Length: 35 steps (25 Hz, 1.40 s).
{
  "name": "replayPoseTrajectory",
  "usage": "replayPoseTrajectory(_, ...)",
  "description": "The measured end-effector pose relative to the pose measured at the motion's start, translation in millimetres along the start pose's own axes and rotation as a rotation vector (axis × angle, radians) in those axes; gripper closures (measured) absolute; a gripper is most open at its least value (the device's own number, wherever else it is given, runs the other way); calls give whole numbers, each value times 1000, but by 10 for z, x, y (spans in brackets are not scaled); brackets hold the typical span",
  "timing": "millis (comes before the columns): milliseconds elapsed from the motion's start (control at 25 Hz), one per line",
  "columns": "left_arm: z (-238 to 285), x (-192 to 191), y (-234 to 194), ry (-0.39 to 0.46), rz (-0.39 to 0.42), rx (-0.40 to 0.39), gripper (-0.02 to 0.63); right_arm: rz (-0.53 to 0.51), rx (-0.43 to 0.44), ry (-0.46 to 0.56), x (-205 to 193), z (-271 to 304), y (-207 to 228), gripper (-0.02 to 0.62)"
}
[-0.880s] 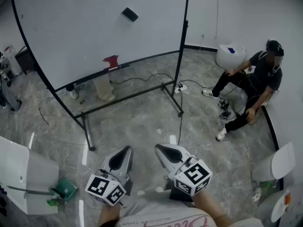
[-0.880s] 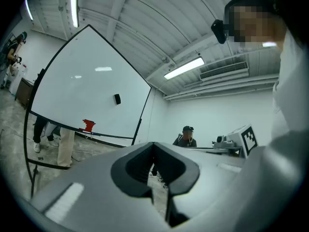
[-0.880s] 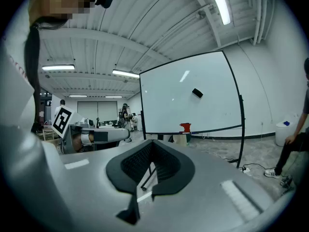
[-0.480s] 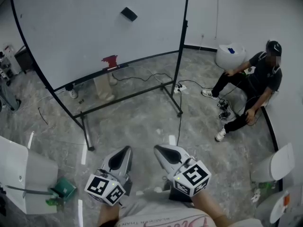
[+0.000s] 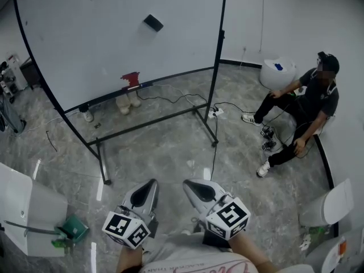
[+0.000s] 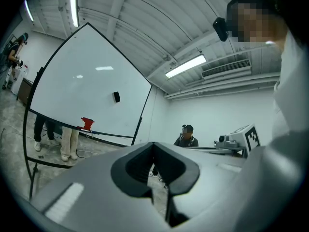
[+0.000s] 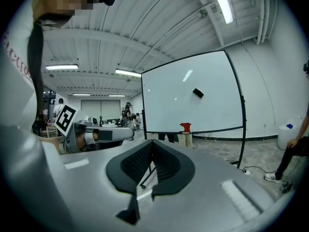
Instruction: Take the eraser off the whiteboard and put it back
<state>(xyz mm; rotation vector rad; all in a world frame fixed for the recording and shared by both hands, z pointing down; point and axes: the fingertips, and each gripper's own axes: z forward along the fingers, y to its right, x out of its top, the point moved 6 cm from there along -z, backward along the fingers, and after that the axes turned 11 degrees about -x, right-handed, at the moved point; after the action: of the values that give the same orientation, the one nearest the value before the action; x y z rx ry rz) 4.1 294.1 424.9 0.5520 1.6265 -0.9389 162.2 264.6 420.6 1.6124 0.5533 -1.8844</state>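
The eraser (image 5: 153,22) sits stuck to the whiteboard (image 5: 85,44), high up and nearer its right edge than its left, well apart from both grippers. The left gripper (image 5: 143,193) has its jaws closed together with nothing between them, and the right gripper (image 5: 198,190) is likewise shut and empty (both are held low, close to the person's body, pointing toward the board). A red object (image 5: 132,78) rests on the board's bottom edge. A seated person (image 5: 307,104) is on the floor beyond the board's right edge.
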Motion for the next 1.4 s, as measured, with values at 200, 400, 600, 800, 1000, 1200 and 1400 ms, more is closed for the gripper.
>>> replayPoseTrajectory(200,52,-10,10,0,2,22,607,16,19,4,6,-5,113,594)
replayPoseTrajectory(400,156,15,-103,-8,-1,39,607,36,41,2,-19,97,212,594)
replayPoseTrajectory(600,296,54,-351,-21,3,39,607,60,34,0,8,342,361,594)
replayPoseTrajectory(800,459,109,-822,-23,-14,33,607,72,13,-6,54,809,517,594)
replayPoseTrajectory(1000,641,317,-1410,-5,-22,17,607,58,-11,-2,246,1428,622,594)
replayPoseTrajectory(1200,849,558,-1974,0,-40,-26,607,15,-51,11,533,2014,718,594)
replayPoseTrajectory(1400,1056,727,-2398,4,-42,-72,607,-33,-123,50,793,2463,926,594)
